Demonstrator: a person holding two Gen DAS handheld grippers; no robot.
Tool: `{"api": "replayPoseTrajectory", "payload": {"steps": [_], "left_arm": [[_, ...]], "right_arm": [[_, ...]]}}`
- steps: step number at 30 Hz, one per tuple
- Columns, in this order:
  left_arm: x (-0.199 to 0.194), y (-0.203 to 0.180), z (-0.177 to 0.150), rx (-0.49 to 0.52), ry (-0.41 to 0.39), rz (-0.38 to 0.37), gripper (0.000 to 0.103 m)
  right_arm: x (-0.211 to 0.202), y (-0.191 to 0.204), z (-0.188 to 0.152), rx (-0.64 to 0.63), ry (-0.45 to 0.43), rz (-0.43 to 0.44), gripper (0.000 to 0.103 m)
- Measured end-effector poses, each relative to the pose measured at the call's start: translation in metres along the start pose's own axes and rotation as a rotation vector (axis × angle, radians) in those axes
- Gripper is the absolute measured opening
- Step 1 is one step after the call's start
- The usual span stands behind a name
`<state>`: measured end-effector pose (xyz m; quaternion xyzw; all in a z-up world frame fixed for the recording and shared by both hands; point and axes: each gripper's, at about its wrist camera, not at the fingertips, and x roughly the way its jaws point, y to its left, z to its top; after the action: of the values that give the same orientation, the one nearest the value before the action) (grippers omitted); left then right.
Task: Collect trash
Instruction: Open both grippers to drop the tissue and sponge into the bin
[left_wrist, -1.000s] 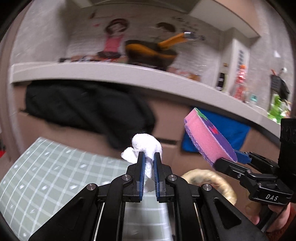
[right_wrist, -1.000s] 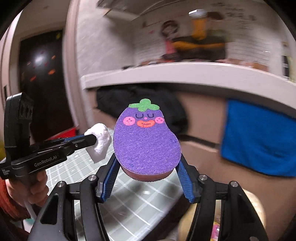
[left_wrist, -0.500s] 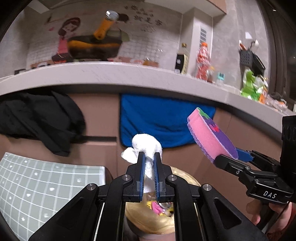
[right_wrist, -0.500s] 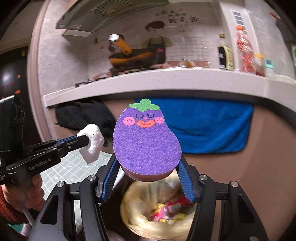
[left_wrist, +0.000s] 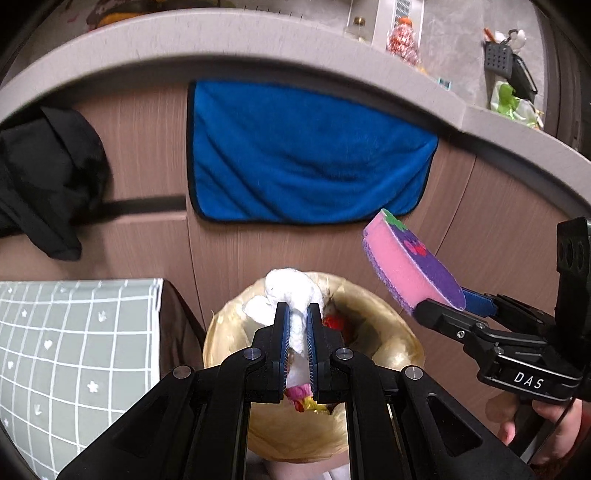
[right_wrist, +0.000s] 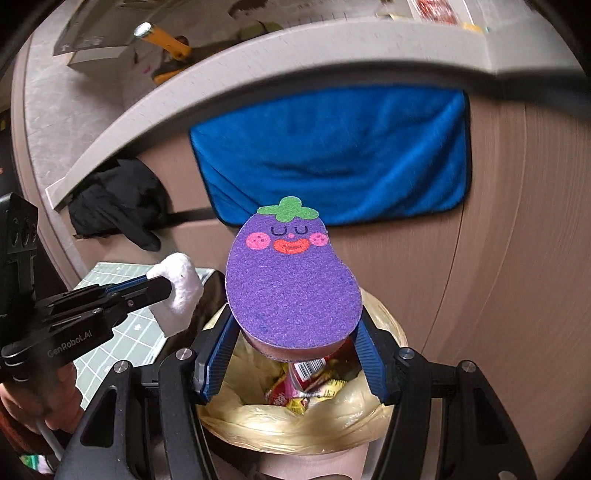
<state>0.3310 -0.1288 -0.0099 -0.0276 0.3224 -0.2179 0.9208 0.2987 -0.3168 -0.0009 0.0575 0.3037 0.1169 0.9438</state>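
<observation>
Left gripper (left_wrist: 296, 314): closed on a crumpled white tissue (left_wrist: 291, 295), which is pinched between the blue pads and sticks out past the fingertips; it is held above the near-left rim of the trash bag.
Right gripper (right_wrist: 295, 354): clamped on the two sides of an eggplant-shaped sponge (right_wrist: 291, 280); the purple face with its green stem is turned up toward the camera, and the pink layer is seen underneath from the left wrist view.
Trash bag (left_wrist: 399, 332): a yellowish plastic liner is seen open below both grippers; red and yellow wrappers (right_wrist: 306, 384) are seen lying inside.
Sponge position: held over the bag's opening, to the right of the tissue and apart from it.
Mat (left_wrist: 74, 350): a grey-green gridded sheet is seen to the left of the bag.
Cabinet front: a blue towel (left_wrist: 306, 155) is hung on it behind the bag, and a black cloth (left_wrist: 48, 177) is draped further left.
</observation>
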Motion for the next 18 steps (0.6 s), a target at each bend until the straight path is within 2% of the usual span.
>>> {"api": "replayPoseTrajectory", "payload": {"steps": [10,11,13,14,15,18], "left_arm": [[0.024,0.010,-0.007,-0.014,0.069,-0.006,0.012],[0.026,0.011,-0.007,-0.015,0.077,-0.004,0.015],[0.030,0.015,-0.007,-0.033,0.095,-0.018,0.036],[0.031,0.017,-0.007,-0.041,0.097,-0.025,0.041],[0.031,0.019,-0.007,-0.050,0.096,-0.030,0.045],[0.029,0.022,-0.005,-0.057,0.108,-0.028,0.045]], "right_arm": [[0.026,-0.005,0.000,0.023,0.053,0.006,0.059],[0.029,-0.006,-0.001,0.026,0.059,0.007,0.060],[0.033,-0.006,-0.003,0.035,0.070,-0.006,0.061],[0.034,-0.007,-0.004,0.038,0.073,-0.015,0.061],[0.035,-0.007,-0.005,0.040,0.074,-0.022,0.062],[0.035,-0.007,-0.007,0.047,0.070,-0.032,0.063]]}}
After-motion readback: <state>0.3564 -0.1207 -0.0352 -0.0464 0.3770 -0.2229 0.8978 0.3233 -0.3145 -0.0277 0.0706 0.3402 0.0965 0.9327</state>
